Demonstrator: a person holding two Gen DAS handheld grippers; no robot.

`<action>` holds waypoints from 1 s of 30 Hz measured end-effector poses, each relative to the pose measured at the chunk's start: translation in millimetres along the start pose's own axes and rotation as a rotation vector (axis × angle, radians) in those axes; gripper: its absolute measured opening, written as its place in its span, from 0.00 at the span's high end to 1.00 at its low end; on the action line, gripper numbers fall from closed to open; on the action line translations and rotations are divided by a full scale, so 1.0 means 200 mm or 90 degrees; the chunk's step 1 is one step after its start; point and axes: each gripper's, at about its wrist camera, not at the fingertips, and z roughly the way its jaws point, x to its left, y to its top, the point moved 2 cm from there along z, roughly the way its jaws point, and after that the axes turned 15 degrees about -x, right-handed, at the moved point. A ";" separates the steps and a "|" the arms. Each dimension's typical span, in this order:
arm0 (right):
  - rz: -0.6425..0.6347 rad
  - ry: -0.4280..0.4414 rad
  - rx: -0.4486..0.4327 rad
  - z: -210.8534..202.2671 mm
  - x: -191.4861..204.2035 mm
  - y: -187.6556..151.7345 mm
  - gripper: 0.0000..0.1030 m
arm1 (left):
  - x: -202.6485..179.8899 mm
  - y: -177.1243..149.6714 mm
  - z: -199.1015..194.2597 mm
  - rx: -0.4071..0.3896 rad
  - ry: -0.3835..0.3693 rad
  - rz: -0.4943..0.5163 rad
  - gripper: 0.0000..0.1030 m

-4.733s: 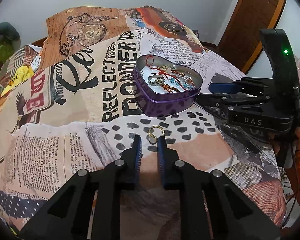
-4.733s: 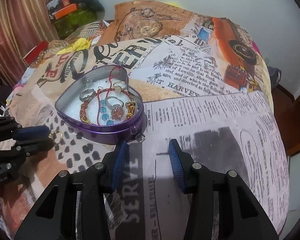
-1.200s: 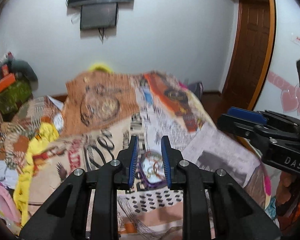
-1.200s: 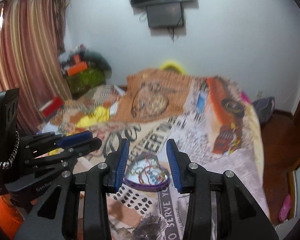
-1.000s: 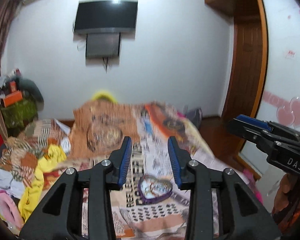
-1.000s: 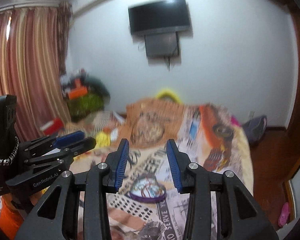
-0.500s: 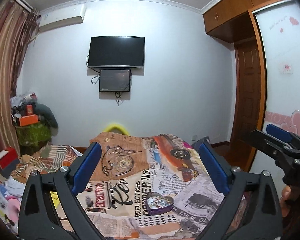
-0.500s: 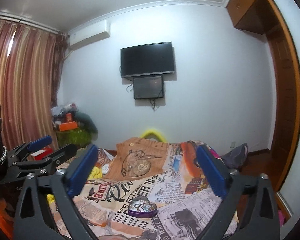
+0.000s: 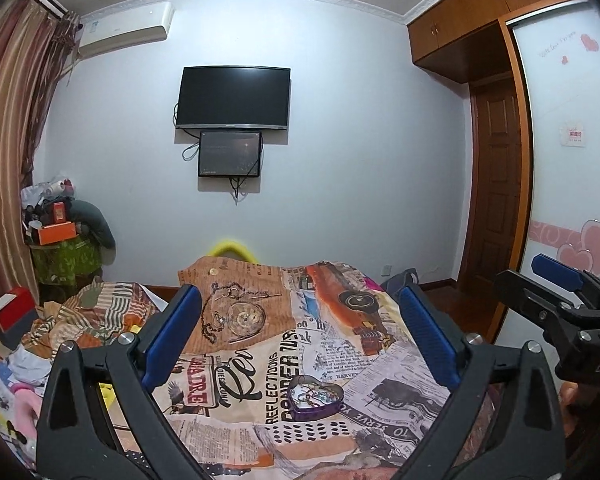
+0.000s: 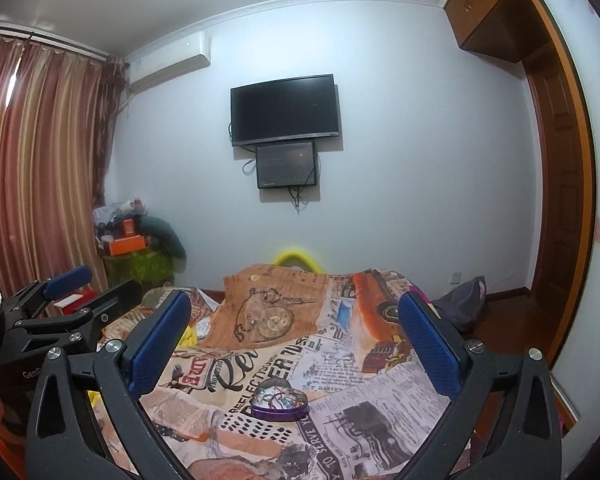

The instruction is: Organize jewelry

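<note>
A purple heart-shaped tin [image 9: 315, 397] with rings and bracelets inside sits on the newspaper-print bedspread [image 9: 260, 344], far below and ahead of both grippers. It also shows in the right wrist view [image 10: 279, 401]. My left gripper [image 9: 300, 336] is wide open and empty, raised well above the bed. My right gripper [image 10: 296, 340] is wide open and empty too, at about the same height. Each gripper shows at the edge of the other's view, the right one [image 9: 556, 292] and the left one [image 10: 72, 296].
A wall TV [image 9: 233, 98] with a smaller screen [image 9: 229, 153] under it hangs on the far wall. A cluttered stand [image 9: 62, 248] and curtains [image 10: 40, 168] are at the left. A wooden door [image 9: 496, 184] and wardrobe are at the right.
Both grippers have lifted up and back from the bed, so the tin now looks small and far. Both sets of jaws have opened wide.
</note>
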 end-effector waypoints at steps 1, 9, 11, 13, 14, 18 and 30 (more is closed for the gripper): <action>0.000 0.000 0.001 0.00 0.00 0.00 0.00 | 0.00 0.00 0.00 0.000 0.000 0.000 0.03; 0.004 -0.004 0.011 0.00 0.00 -0.01 0.00 | 0.00 -0.03 0.01 0.011 0.000 0.003 0.02; 0.005 -0.006 0.016 0.01 0.00 -0.02 0.00 | 0.00 -0.04 0.02 0.016 0.001 0.002 0.02; 0.006 -0.006 0.022 0.01 0.00 -0.02 0.00 | 0.00 -0.05 0.02 0.020 0.001 0.002 0.02; 0.006 -0.006 0.023 0.01 0.00 -0.03 0.00 | 0.00 -0.06 0.02 0.022 0.001 0.002 0.02; 0.005 -0.007 0.027 0.01 0.00 -0.02 0.00 | 0.00 -0.07 0.03 0.029 0.003 0.002 0.02; 0.004 -0.011 0.033 0.02 0.00 -0.02 0.00 | 0.00 -0.08 0.05 0.035 -0.002 -0.008 0.02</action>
